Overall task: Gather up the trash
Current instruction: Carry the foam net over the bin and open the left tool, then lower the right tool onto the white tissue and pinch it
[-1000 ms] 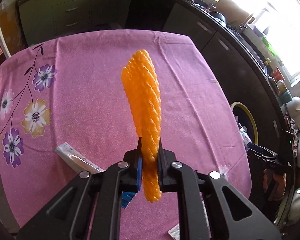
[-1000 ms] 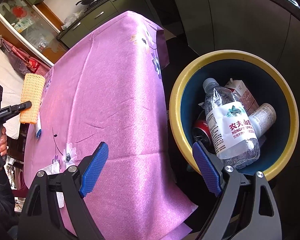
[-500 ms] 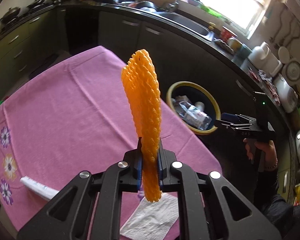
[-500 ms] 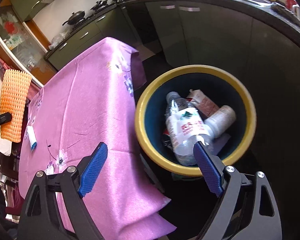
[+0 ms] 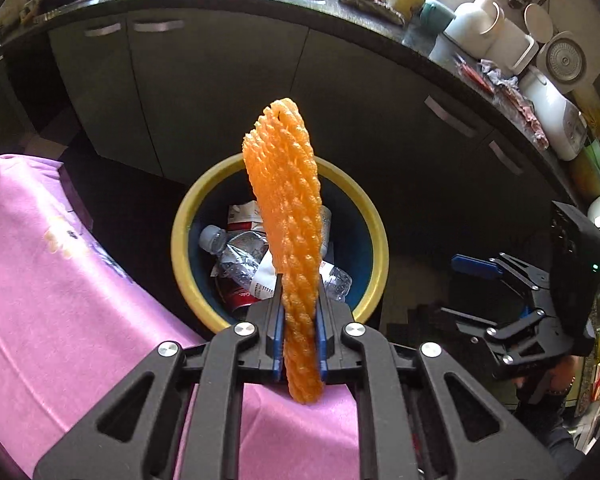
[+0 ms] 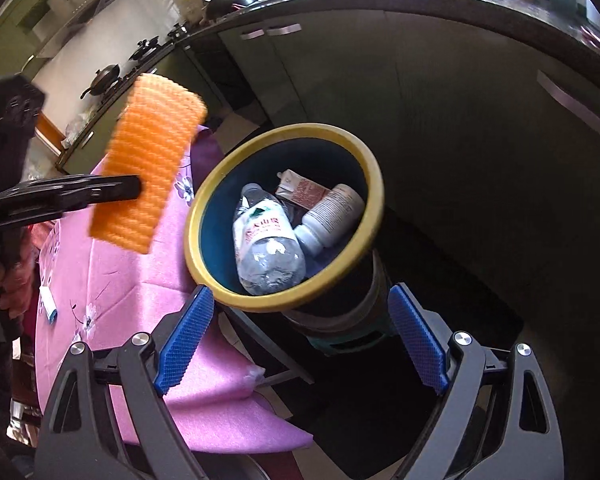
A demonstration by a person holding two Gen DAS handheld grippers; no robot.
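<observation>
The orange foam net sleeve [image 5: 288, 240] is clamped upright in the left claw [image 5: 299, 340], held over the edge of the pink-clothed worktop [image 5: 60, 300]. Beyond it, one yellow-rimmed blue bin [image 5: 374, 248] is seen, holding one clear plastic bottle [image 6: 266, 240] among other rubbish. The right claw [image 6: 300, 344] is spread wide, empty.

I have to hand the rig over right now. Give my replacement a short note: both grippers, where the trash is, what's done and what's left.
Left gripper: shut on the orange foam net, held up in line with the bin.
Right gripper: open, empty, beside the yellow-rimmed bin.
Done: water bottle, carton, white bottle and a red can are in the bin.
Left: drop the net in; a small tube lies on the pink tablecloth, so collect it next.
</observation>
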